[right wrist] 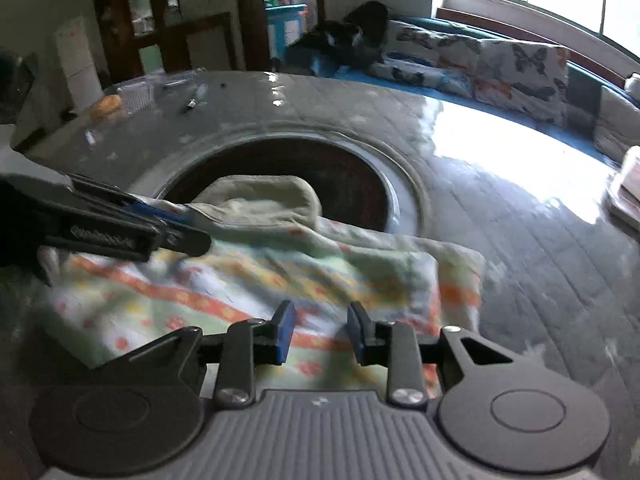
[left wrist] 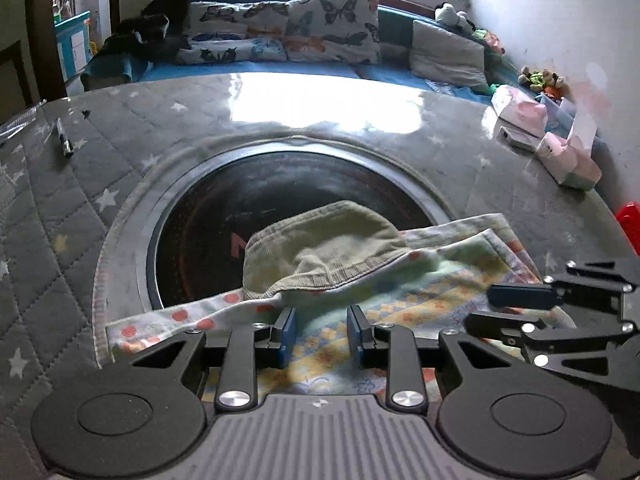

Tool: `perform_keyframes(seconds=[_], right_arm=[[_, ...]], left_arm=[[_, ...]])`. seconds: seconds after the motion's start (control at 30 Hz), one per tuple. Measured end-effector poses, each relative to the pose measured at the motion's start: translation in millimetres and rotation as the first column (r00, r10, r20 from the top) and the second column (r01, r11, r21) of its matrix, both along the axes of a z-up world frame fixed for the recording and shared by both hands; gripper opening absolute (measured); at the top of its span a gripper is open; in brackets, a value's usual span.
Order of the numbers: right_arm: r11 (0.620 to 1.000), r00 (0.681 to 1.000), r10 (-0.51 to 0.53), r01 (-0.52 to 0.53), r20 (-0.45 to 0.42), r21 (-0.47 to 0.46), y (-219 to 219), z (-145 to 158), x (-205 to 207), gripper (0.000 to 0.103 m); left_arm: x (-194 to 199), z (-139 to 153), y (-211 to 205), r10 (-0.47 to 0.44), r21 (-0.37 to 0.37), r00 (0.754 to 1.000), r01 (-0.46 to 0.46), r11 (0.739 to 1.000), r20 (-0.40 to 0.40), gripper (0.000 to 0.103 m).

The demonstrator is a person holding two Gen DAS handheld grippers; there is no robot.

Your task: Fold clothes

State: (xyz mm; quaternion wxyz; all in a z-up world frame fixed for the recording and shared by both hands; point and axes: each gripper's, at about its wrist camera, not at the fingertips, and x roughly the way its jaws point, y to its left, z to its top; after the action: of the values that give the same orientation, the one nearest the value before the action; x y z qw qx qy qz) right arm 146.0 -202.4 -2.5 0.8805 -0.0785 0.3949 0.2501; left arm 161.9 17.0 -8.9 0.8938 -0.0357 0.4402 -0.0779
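A floral patterned garment (left wrist: 432,304) (right wrist: 256,280) in yellow, orange and pale green lies bunched on the table's near side. An olive corduroy piece (left wrist: 320,252) (right wrist: 260,200) rests on its far edge, overlapping the round dark recess (left wrist: 224,216) (right wrist: 328,176) in the tabletop. My left gripper (left wrist: 322,332) hovers open just above the floral cloth, nothing between its blue pads; the right wrist view shows it at the left (right wrist: 188,226). My right gripper (right wrist: 321,332) also stands open over the cloth, to the right of the left one (left wrist: 488,308).
The table (left wrist: 80,208) has a grey quilted star cover under glossy plastic. A pen (left wrist: 64,138) lies far left, pink boxes (left wrist: 568,160) sit far right, and a small basket (right wrist: 136,96) stands at the far corner. A sofa with butterfly cushions (left wrist: 320,28) is behind.
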Motion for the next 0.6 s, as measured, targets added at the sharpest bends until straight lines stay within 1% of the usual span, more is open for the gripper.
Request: perform_keyframes(seconds=[0.07,0.13,0.17,0.23,0.27,0.3,0.37,0.5,0.6], right_arm=[[1.000,1.000,-0.002,0.002,0.008,-0.004,-6,3,-9,0.031],[1.000,1.000,-0.013,0.013,0.022,-0.001,-15,8,-20,0.036],[1.000,0.999,-0.018,0.018,0.029,-0.001,-19,10,-25,0.036],[0.999,1.000,-0.021,0.021,0.018,-0.043,-22,4,-33,0.036],[0.998,1.000,-0.022,0.023,0.012,-0.063,-24,1,-38,0.036],[0.998,1.000,-0.025,0.025,-0.001,-0.060,-26,-2,-41,0.036],[0.998,0.999,-0.035,0.035,0.001,-0.050,-30,-5,-49,0.036],[0.997,0.999,-0.051,0.050,-0.005,-0.056,-32,-5,-66,0.036],[0.997,0.999,-0.050,0.050,-0.012,-0.061,-34,-4,-78,0.036]], left_arm=[[-11,7,-2,-0.014,0.007,1.000,0.013,1.000,0.026,0.030],[-26,15,-4,-0.036,0.009,0.998,0.035,0.999,0.057,0.030],[-35,18,-6,-0.050,0.011,0.996,0.050,0.999,0.072,0.030],[-52,22,-10,-0.073,0.013,0.993,0.073,0.997,0.093,0.030],[-59,22,-11,-0.083,0.008,0.992,0.082,0.997,0.095,0.030],[-67,21,-12,-0.090,0.004,0.991,0.090,0.996,0.096,0.030],[-81,16,-12,-0.101,0.000,0.991,0.102,0.995,0.093,0.030],[-99,2,-11,-0.108,-0.024,0.992,0.110,0.994,0.061,0.030],[-109,0,-12,-0.121,-0.031,0.990,0.124,0.992,0.075,0.028]])
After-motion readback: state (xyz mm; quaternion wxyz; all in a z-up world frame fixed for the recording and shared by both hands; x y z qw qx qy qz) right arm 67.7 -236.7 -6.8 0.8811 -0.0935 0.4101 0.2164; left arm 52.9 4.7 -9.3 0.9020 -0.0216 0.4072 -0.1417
